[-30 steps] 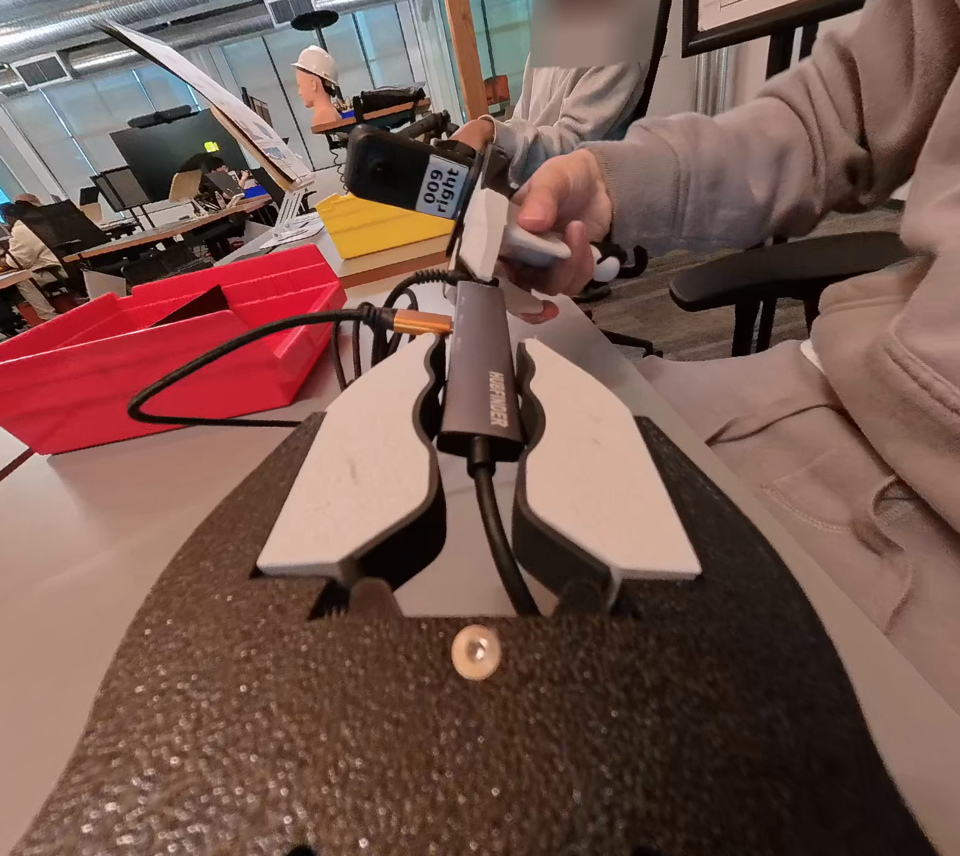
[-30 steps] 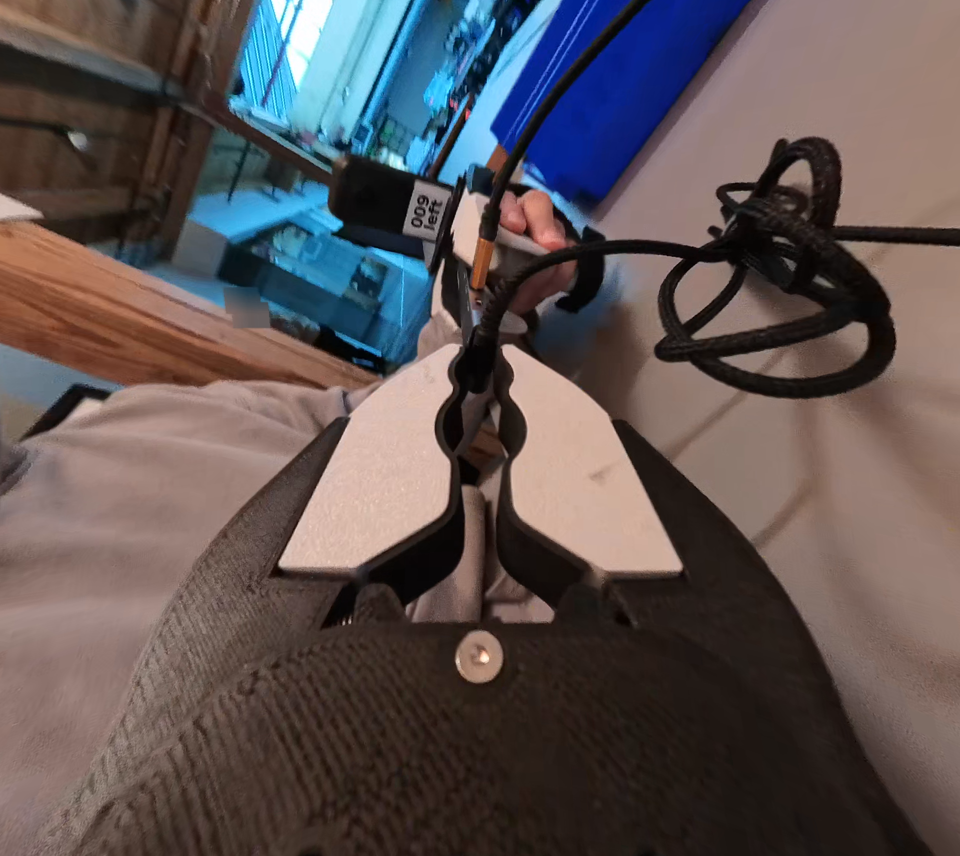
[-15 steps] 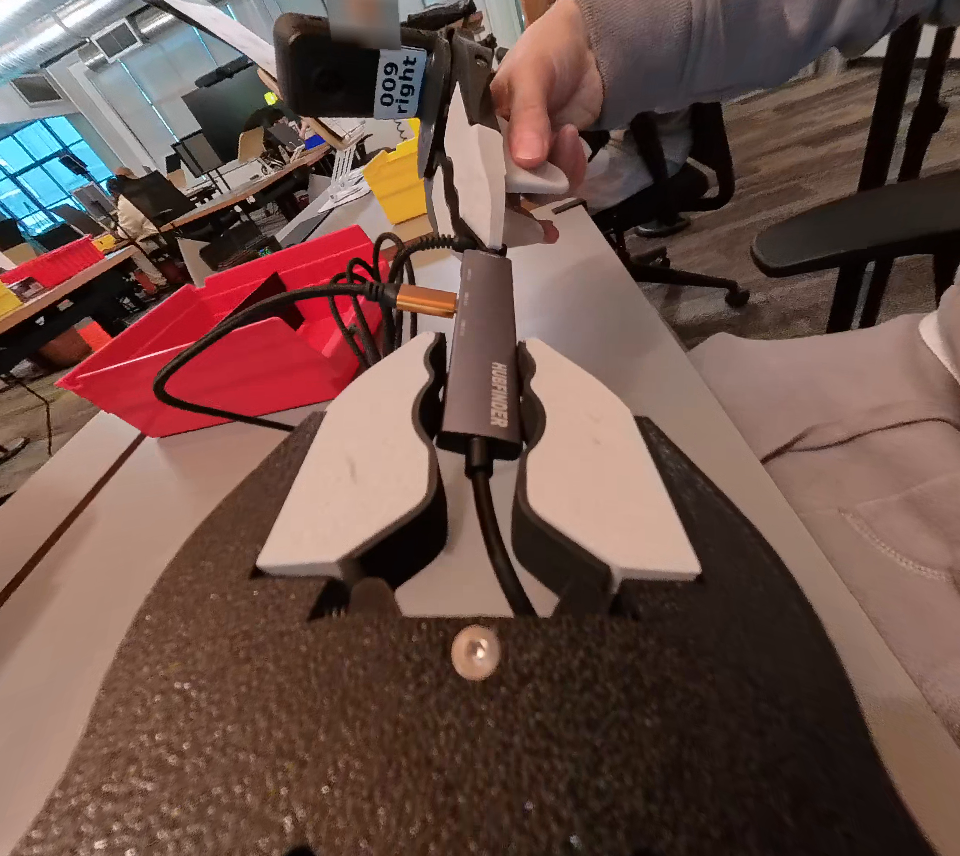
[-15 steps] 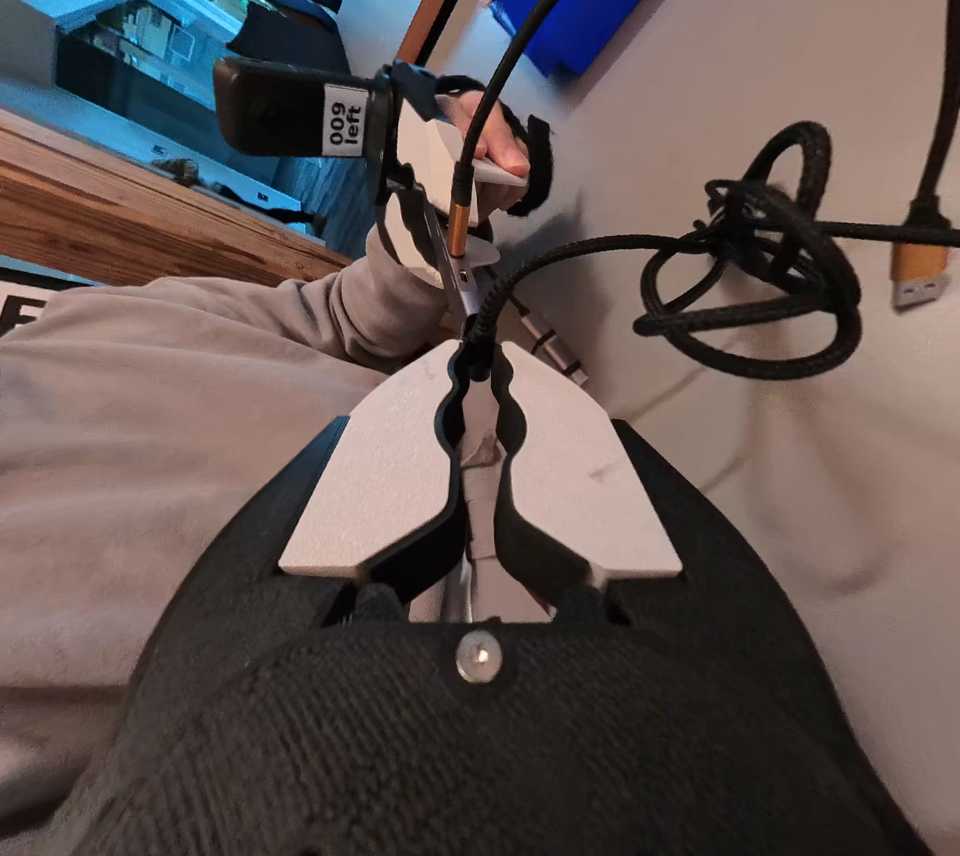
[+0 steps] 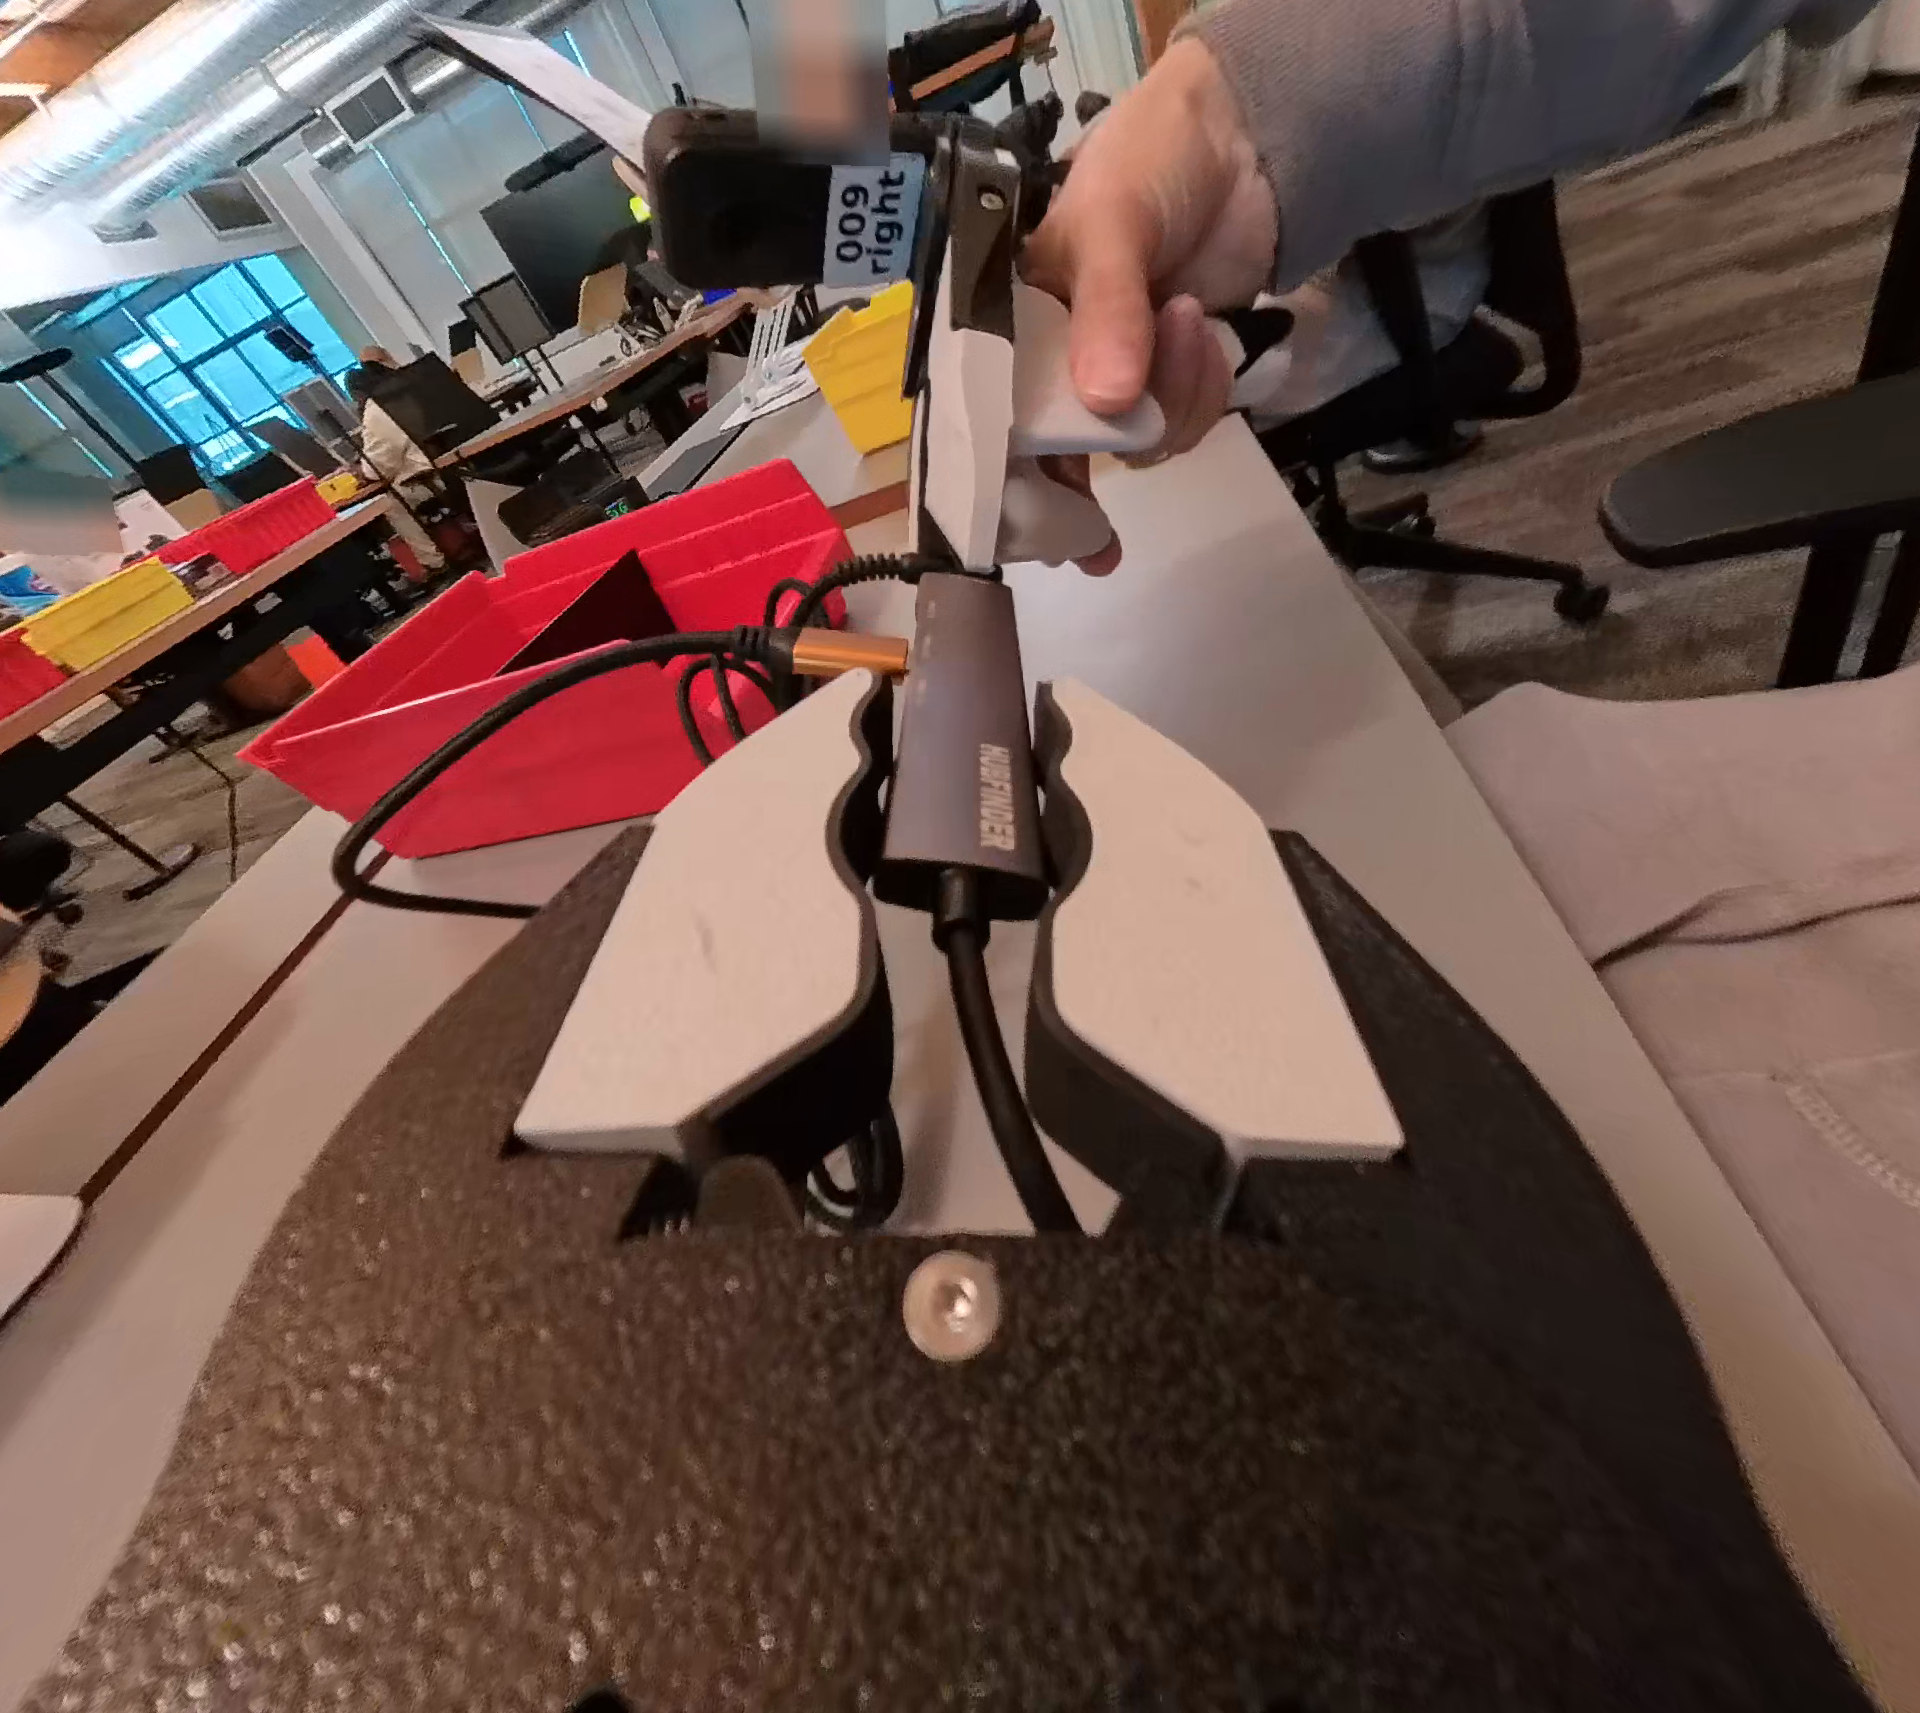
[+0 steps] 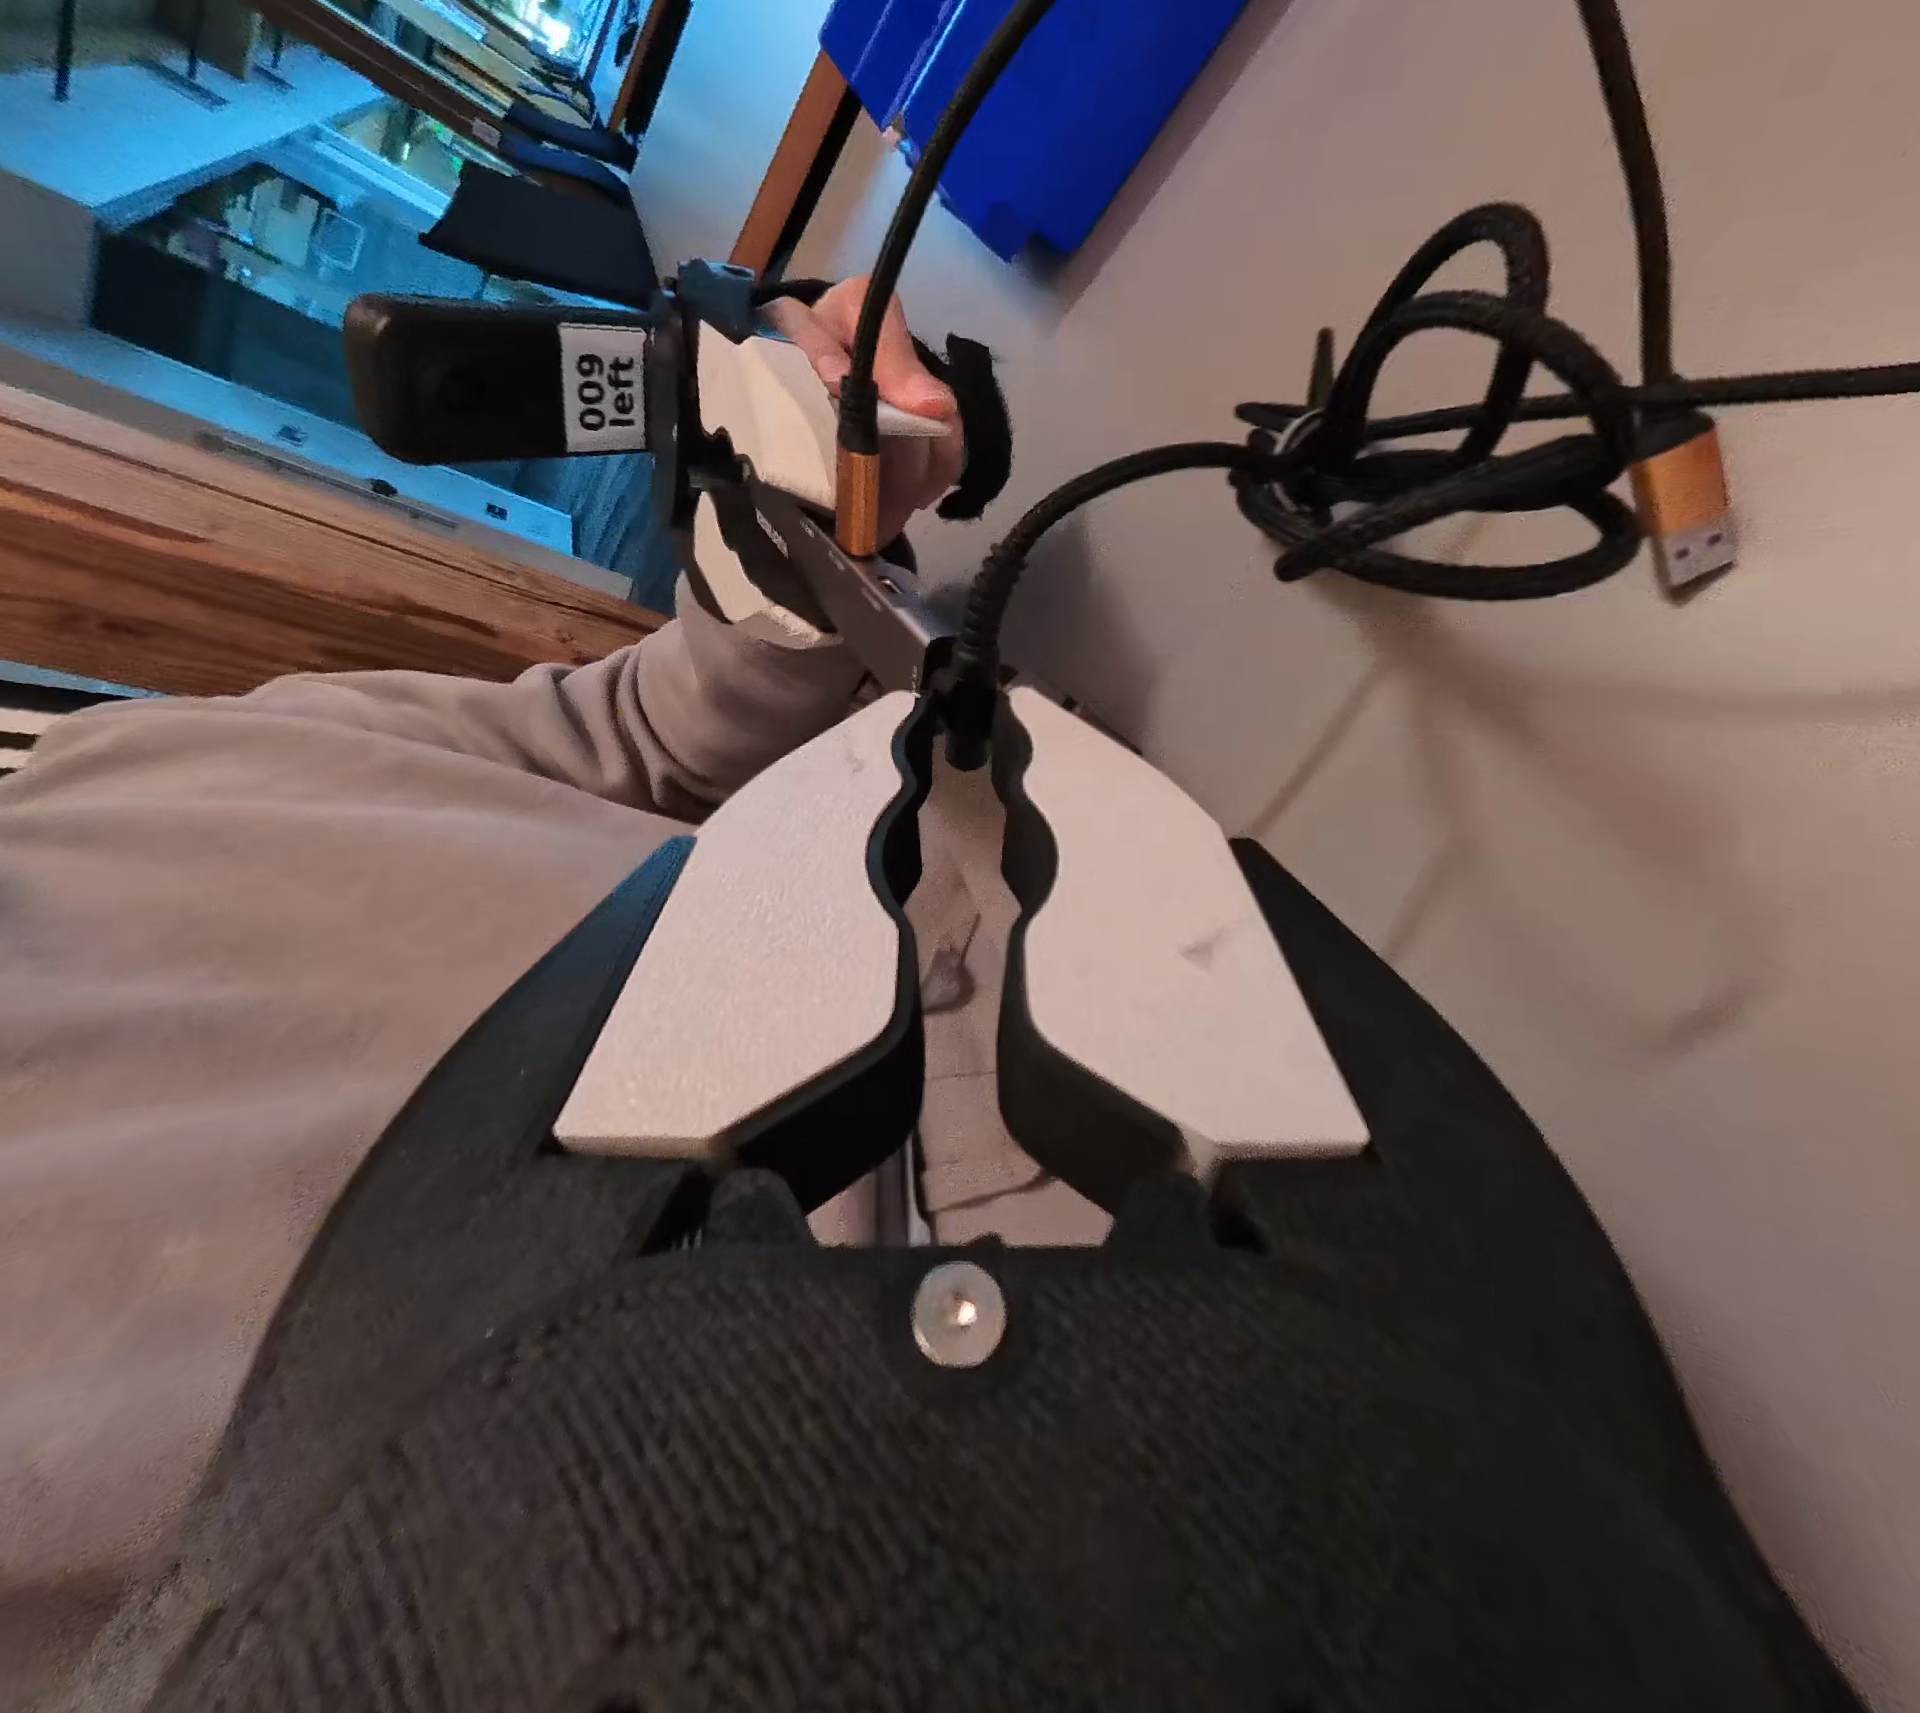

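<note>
My left gripper (image 5: 961, 692) is shut on a dark grey USB hub (image 5: 961, 780) and holds it above the table, pointing away. A black cable with an orange-collared plug (image 5: 847, 653) sits in the hub's left side. My right gripper (image 6: 964, 702) is shut on the black plug of a braided cable (image 6: 1091, 489). The plug touches the hub's far end (image 6: 868, 598); I cannot tell how deep it sits. In the left wrist view the right gripper (image 5: 961, 557) comes down steeply from above. The left gripper also shows in the right wrist view (image 6: 769, 510).
A red bin (image 5: 582, 697) and a yellow bin (image 5: 862, 364) stand on the table beyond the hub. A blue bin (image 6: 1039, 32), a tangled black cable coil (image 6: 1455, 458) and a loose orange-collared USB plug (image 6: 1683, 510) lie on the table. A chair armrest (image 5: 1766, 489) is at the right.
The right gripper has swung from nearly level to steeply downward onto the hub's far end, still gripping the plug. The left gripper keeps its hold on the hub and has shifted a little.
</note>
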The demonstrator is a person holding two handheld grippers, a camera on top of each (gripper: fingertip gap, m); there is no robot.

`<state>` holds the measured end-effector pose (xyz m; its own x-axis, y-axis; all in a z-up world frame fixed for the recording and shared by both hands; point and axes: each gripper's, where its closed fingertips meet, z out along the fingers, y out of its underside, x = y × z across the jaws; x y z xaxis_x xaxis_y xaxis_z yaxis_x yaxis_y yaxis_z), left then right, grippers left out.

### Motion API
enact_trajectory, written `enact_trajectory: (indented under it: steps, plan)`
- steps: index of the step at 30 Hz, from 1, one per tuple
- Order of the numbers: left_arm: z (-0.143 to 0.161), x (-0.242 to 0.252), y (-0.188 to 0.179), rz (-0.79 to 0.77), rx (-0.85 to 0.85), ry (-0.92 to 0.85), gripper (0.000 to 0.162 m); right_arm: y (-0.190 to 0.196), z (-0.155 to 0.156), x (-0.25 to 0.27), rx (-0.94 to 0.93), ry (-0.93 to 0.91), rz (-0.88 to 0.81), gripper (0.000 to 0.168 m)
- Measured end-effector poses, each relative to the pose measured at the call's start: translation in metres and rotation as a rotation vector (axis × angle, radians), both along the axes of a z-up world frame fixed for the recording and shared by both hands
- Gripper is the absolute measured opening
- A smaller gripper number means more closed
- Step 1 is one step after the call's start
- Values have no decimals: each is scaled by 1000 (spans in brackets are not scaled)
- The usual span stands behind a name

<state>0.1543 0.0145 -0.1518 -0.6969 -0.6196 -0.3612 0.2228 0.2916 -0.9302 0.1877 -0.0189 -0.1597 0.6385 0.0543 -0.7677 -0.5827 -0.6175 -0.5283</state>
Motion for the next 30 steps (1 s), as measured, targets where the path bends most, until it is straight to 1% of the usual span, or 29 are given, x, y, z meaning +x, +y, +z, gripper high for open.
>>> enact_trajectory:
  steps: [3, 9, 12, 15, 17, 20, 23, 26, 28, 30]
  plan:
    - [-2, 0, 3, -20, -62, 15, 26, 0, 2, -2, 29, 81, 36, 9]
    - [-10, 3, 4, -35, -108, 17, 26, -1, 4, -3, 58, 83, 64, 9]
    - [-12, 5, 5, -26, -125, 29, 26, 1, 7, -2, 80, 194, 26, 8]
    - [-14, 4, 4, -24, -107, 11, 26, 1, 5, -2, 83, 270, 11, 8]
    - [-14, 5, 3, -23, -124, 11, 26, 2, 5, -4, 77, 316, 22, 8]
    - [-17, 4, 4, -41, -127, 26, 26, 2, 1, -7, 67, 289, 44, 8]
    - [-19, 4, 6, -44, -128, 27, 26, 3, -2, -8, 55, 184, 61, 8]
    - [-21, 3, 7, -53, -119, 22, 26, 3, -5, -9, 26, 126, 69, 9]
    - [-21, 2, 7, -58, -109, 15, 26, 1, -4, -11, 18, 124, 87, 9]
    - [-18, 4, 8, -34, -94, 5, 26, 3, 1, -7, 48, 103, 76, 9]
